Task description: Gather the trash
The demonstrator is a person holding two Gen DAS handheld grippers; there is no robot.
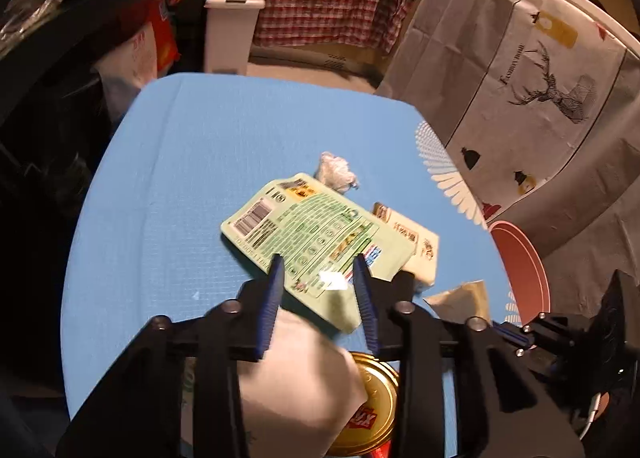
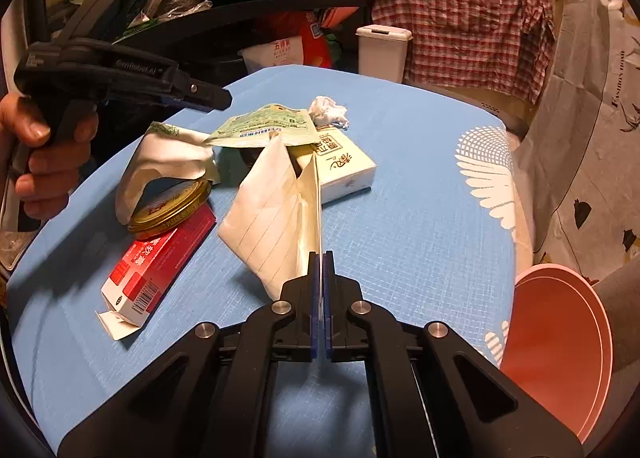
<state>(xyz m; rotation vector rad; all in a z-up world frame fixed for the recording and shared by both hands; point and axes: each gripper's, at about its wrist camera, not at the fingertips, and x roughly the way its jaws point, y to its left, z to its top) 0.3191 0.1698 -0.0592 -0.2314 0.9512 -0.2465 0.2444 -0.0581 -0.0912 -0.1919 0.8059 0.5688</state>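
On the blue tablecloth (image 2: 420, 226) lie a green packet (image 1: 304, 234), a crumpled tissue (image 1: 336, 172), a cream tissue pack (image 2: 344, 170), a gold jar lid (image 2: 172, 206) resting on a red carton (image 2: 160, 262), and a limp white wrapper (image 2: 168, 162) draped over the lid. My left gripper (image 1: 318, 268) hovers above the near end of the green packet with its jaws apart; nothing is pinched. My right gripper (image 2: 322, 256) is shut on the edge of a folded lined paper sheet (image 2: 276, 210), which stands up off the cloth.
A pink round bowl (image 2: 560, 346) stands at the table's right edge beside a person's grey sleeve. Behind the table are a white lidded bin (image 2: 384, 50), a cluttered black shelf (image 2: 248, 6), a hanging plaid shirt (image 2: 460, 10) and a printed cover (image 1: 520, 78) on the right.
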